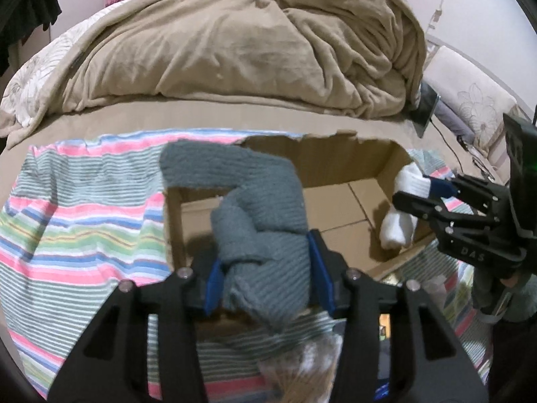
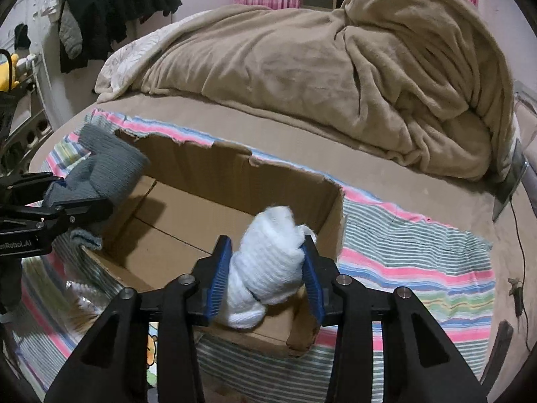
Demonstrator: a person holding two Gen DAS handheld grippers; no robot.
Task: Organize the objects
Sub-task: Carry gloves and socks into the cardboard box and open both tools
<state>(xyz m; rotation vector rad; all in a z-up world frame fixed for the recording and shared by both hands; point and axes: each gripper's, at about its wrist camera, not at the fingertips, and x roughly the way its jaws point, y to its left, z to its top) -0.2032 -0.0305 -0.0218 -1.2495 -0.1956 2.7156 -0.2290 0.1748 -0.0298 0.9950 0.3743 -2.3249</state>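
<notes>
An open cardboard box (image 1: pixel 335 158) (image 2: pixel 235 174) lies on a striped towel on the bed. My left gripper (image 1: pixel 265 247) is shut on a rolled grey sock (image 1: pixel 261 201), which hangs over the box's left part with one end draped across the left wall. In the right wrist view the left gripper (image 2: pixel 77 191) and the grey sock (image 2: pixel 110 164) sit at the box's left edge. My right gripper (image 2: pixel 266 238) is shut on a bundled white sock (image 2: pixel 268 268) above the box's near right corner. The right gripper (image 1: pixel 414 189) and white sock (image 1: pixel 399 228) also show at right in the left wrist view.
The striped towel (image 1: pixel 84 218) (image 2: pixel 419 262) spreads around the box. A crumpled beige blanket (image 1: pixel 235 50) (image 2: pixel 335 67) is heaped behind it. A dark flat device (image 2: pixel 510 181) with a cable lies at the right. Dark clothes (image 2: pixel 117 10) hang at the far left.
</notes>
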